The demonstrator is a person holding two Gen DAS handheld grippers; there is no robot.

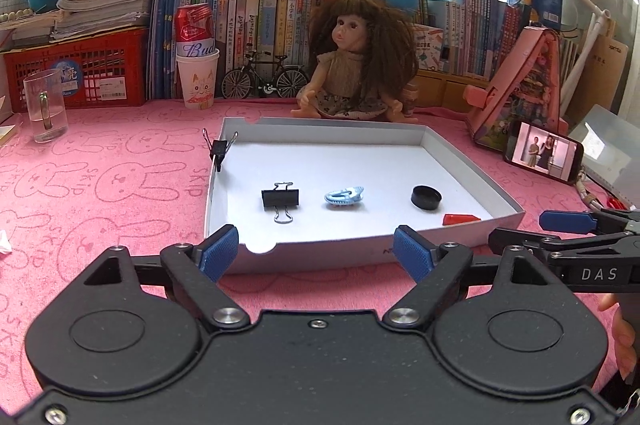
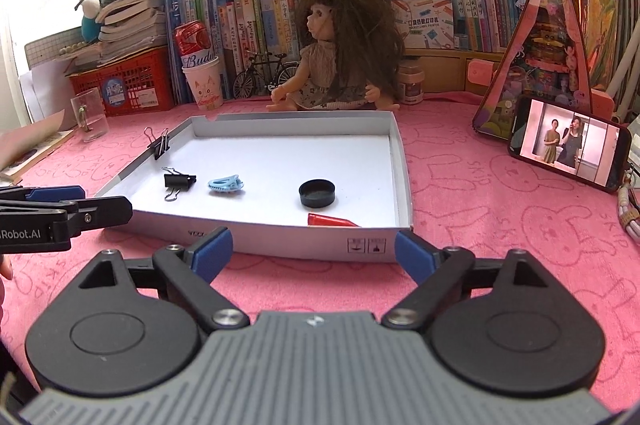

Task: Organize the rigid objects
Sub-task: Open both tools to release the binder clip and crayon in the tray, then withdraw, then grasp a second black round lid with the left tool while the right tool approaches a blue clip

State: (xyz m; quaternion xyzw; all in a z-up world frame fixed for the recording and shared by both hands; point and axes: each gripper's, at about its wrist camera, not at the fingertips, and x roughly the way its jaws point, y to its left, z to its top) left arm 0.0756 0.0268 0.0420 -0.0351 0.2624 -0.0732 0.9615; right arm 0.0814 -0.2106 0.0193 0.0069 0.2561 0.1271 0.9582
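Note:
A white shallow box point(image 1: 456, 237) point(image 2: 280, 243) lies on the pink cloth. Inside it lie a black binder clip point(image 1: 281, 199) point(image 2: 179, 181), a light blue hair claw point(image 1: 344, 197) point(image 2: 225, 184), a black round cap point(image 1: 426, 197) point(image 2: 317, 193) and a red piece point(image 1: 460, 219) point(image 2: 332, 221). A second black binder clip point(image 1: 219, 149) point(image 2: 159, 144) is clamped on the box's left wall. My left gripper point(image 1: 316, 253) is open and empty just before the box's near wall. My right gripper point(image 2: 314, 251) is open and empty before the near right corner.
A doll point(image 1: 352, 65) point(image 2: 340, 53) sits behind the box. A glass mug point(image 1: 44, 105), a paper cup holding a can point(image 1: 198, 65), a toy bicycle point(image 1: 264, 77), a phone point(image 2: 568, 145) and a pink house toy point(image 2: 540, 45) stand around. Books and baskets line the back.

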